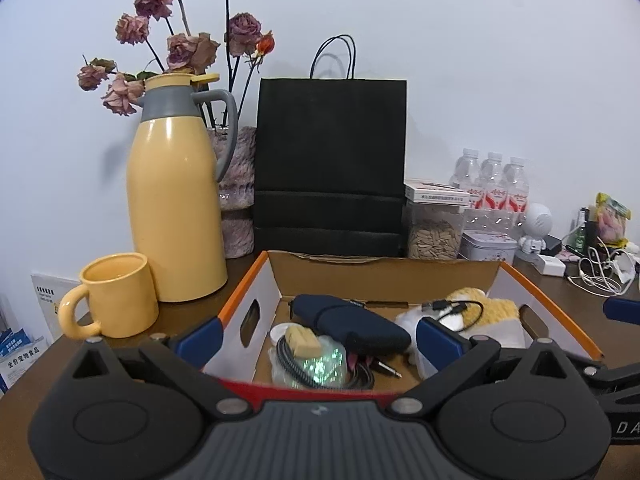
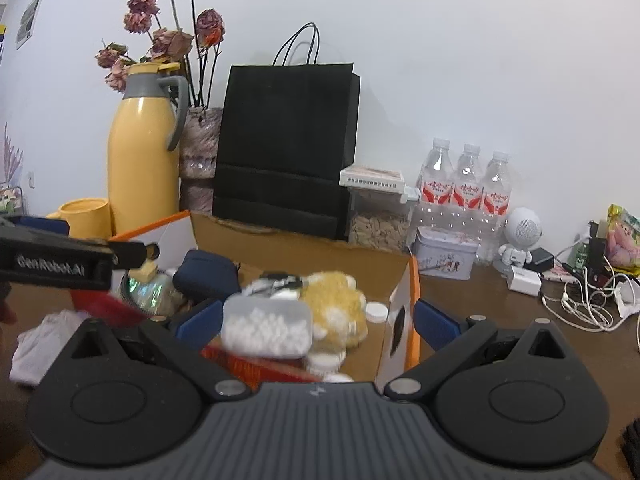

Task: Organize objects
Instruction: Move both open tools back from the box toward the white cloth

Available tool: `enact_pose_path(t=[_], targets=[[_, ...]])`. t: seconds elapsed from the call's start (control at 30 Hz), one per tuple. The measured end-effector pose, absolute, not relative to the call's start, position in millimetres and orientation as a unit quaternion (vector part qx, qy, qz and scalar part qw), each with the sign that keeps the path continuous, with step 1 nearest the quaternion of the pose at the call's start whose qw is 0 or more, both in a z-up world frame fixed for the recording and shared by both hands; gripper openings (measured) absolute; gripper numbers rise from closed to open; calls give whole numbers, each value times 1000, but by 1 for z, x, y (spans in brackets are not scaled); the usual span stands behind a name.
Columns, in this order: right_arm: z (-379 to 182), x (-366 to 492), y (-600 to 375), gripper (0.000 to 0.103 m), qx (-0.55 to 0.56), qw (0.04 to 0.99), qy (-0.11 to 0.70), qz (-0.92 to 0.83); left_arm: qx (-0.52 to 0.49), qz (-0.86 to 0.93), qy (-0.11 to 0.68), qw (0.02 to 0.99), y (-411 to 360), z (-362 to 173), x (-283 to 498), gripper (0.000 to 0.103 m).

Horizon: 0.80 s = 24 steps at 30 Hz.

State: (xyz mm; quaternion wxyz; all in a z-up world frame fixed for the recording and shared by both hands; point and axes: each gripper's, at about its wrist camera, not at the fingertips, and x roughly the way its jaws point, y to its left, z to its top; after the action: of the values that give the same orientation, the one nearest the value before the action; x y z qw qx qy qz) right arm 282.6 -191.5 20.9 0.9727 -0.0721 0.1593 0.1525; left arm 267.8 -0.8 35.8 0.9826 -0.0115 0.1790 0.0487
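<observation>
Open cardboard box with orange-edged white walls [image 1: 256,300] sits mid-desk [image 1: 192,312] as the collecting bin, already holding a dark blue fabric pouch [image 1: 352,320], a fuzzy yellow plush toy [image 2: 340,300] and coiled black cables [image 1: 296,364]. Left gripper [image 1: 316,340] spread wide, holding nothing, straddling the box's 9 o'clock wall, probably to steady it. Right gripper [image 2: 316,326] also released; the blurred clear plastic case of white pellets [image 2: 267,330] lies against its 9 o'clock finger over the box, apparently just let go.
</observation>
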Motion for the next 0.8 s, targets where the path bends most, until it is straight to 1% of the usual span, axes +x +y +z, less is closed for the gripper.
enact_pose_path(t=[0.43,0.8], targets=[[-11,248,-217,103,-59,963,222,144,14,34,220,975,2,8,224,103],[-26,242,-230,103,-48,949,282,137,-21,54,251,966,34,-2,205,103]])
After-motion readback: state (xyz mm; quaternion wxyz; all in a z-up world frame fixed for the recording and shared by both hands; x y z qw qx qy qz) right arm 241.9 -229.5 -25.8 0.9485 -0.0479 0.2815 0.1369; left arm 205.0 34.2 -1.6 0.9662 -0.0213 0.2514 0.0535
